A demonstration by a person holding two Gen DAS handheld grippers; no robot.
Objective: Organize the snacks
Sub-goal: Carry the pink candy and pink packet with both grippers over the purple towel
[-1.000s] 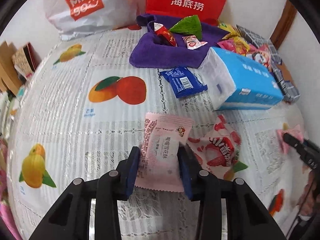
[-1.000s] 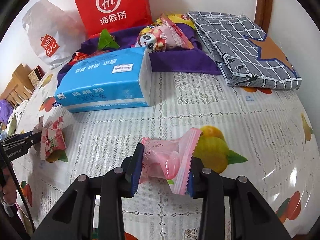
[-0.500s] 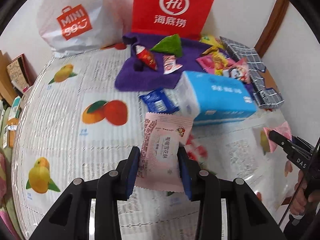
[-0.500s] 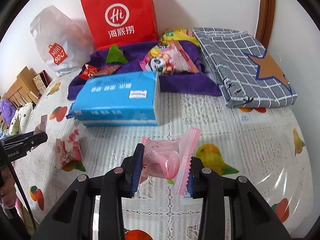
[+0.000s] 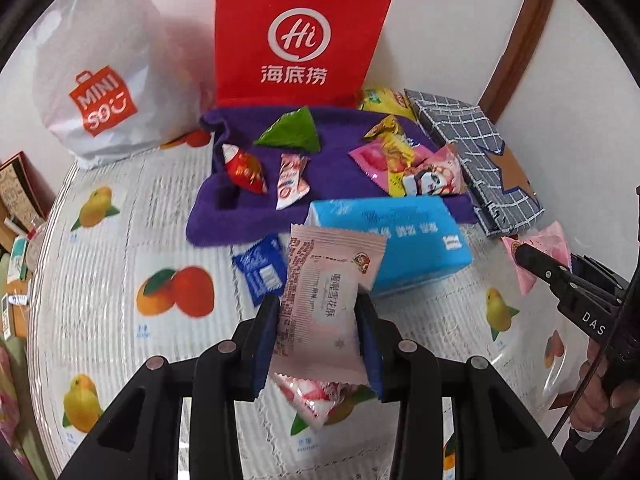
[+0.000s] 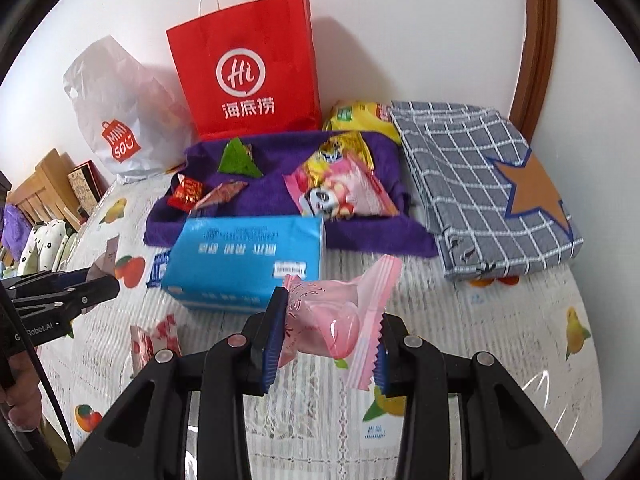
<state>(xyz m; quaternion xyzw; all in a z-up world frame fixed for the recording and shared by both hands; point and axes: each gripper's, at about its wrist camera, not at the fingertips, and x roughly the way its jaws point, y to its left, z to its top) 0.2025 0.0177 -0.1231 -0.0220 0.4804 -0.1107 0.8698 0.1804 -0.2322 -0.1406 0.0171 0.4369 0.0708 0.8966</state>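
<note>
Red Hi bag (image 6: 248, 76), white MINISO bag (image 5: 104, 96), blue tissue pack (image 6: 248, 260)

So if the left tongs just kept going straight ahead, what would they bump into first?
Probably the blue tissue pack: it lies right beyond the pink snack packet that the left tongs hold, though depth is hard to judge.

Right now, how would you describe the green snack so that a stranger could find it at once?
Find the tall red paper bag standing against the wall; a purple towel lies spread in front of it. Near the towel's back edge, just below the bag, lies the green packet. It is the only green, triangular wrapper; its neighbours are red, pink or yellow.
</note>
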